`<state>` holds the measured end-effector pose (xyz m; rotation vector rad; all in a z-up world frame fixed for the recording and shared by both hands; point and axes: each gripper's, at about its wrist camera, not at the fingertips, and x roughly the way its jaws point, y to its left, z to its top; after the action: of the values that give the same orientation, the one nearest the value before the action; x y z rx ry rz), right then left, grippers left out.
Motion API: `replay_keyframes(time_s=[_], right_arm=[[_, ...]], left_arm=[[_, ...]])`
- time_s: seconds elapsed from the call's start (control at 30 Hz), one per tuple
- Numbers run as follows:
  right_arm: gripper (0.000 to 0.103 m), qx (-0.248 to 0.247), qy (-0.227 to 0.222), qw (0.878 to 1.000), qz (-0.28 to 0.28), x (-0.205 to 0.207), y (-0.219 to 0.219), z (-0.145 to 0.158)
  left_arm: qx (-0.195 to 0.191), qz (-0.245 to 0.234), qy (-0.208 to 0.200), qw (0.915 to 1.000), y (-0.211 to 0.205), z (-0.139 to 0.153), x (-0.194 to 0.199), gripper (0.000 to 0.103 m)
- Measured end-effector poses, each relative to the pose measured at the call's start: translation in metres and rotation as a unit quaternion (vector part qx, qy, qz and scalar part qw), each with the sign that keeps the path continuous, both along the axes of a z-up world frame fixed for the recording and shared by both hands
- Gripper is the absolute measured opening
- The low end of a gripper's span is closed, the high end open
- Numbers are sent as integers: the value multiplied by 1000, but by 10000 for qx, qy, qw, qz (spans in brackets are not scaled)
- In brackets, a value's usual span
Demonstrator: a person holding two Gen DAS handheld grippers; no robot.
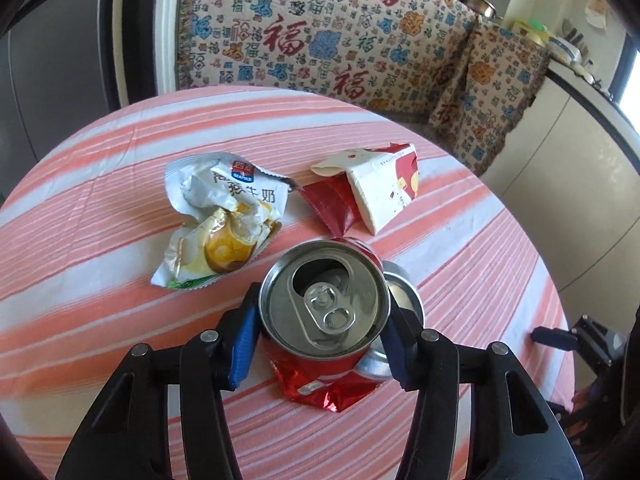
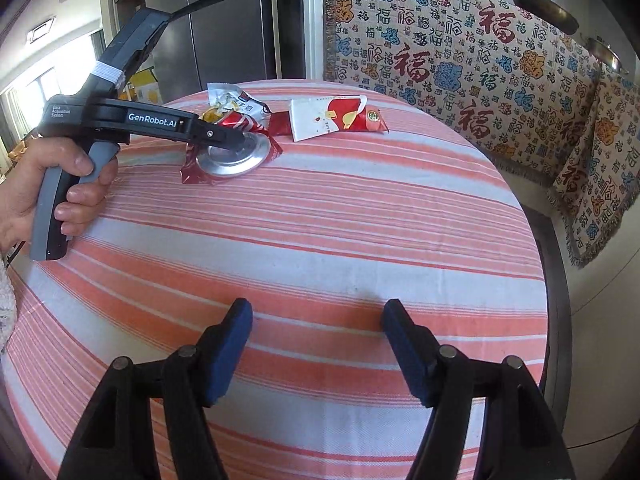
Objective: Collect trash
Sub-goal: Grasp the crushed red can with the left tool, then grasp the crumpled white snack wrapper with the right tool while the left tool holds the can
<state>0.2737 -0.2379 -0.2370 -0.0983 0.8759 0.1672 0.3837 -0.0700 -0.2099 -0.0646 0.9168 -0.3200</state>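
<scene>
A crushed red drink can (image 1: 324,320) lies on a round tabletop (image 1: 100,272) covered in a pink-and-white striped cloth, pinched between the blue-padded fingers (image 1: 244,340) of the left gripper (image 1: 320,332). The pads sit against the can's two sides just below its silver top, where the pull tab and open mouth face the left wrist camera. The can's lower body is flattened and splayed on the cloth; from the right wrist view its silver base (image 2: 234,158) shows beneath the gripper's tip, and it appears still to touch the tabletop, though the angle leaves that uncertain. A person's hand (image 2: 44,184) grips the grey handle of the left gripper at the tabletop's left edge.

Just beyond the can lie more scraps: a crumpled white and yellow snack wrapper (image 1: 224,220) to its left, and a torn white and red paper carton (image 1: 380,188) to its right, with a small red sachet (image 1: 332,208) tucked against the carton.

The right gripper (image 2: 316,344) hovers over bare cloth at the near side of the tabletop, well apart from the trash, its fingers (image 2: 230,352) spread with nothing between them. A patterned throw (image 2: 460,52) printed with red and blue characters covers the seating behind.
</scene>
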Motion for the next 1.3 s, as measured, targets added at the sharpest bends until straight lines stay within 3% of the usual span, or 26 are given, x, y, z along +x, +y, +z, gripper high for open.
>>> replay_keyframes(time_s=[0.1, 0.27, 0.37, 0.53, 0.73, 0.93, 1.0, 1.1, 1.13, 1.2, 1.3], right_arm=[[70, -3, -1, 10000, 0, 0, 0, 0], [70, 0, -2, 10000, 3, 0, 0, -1], [70, 0, -2, 10000, 3, -1, 0, -1], [71, 26, 14, 10000, 44, 0, 0, -2], [70, 294, 266, 9992, 65, 25, -7, 4], [70, 778, 437, 9958, -184, 92, -16, 15], [70, 786, 401, 9958, -247, 112, -15, 24], [70, 427, 292, 9986, 116, 139, -7, 41], [70, 400, 474, 9978, 241, 152, -6, 42], [69, 497, 717, 9962, 53, 170, -12, 40], [69, 693, 550, 9960, 136, 177, 2, 50]], left_arm=[[-45, 261, -15, 9996, 8, 11, -18, 55], [296, 739, 14, 9968, 25, 26, -69, 55], [427, 1120, 4, 9928, 39, 25, -99, 55], [335, 1619, -32, 9862, 59, 12, -127, 55], [476, 1572, -114, 9864, 57, 7, -128, 55], [431, 1422, -25, 9889, 53, 1, -124, 55], [432, 1407, -24, 9891, 55, 1, -124, 56], [351, 1439, 12, 9890, 59, 3, -122, 56], [336, 1429, 20, 9892, 60, 4, -122, 56], [356, 1440, 16, 9889, 60, 6, -120, 56], [420, 1547, -61, 9870, 66, 11, -120, 56]])
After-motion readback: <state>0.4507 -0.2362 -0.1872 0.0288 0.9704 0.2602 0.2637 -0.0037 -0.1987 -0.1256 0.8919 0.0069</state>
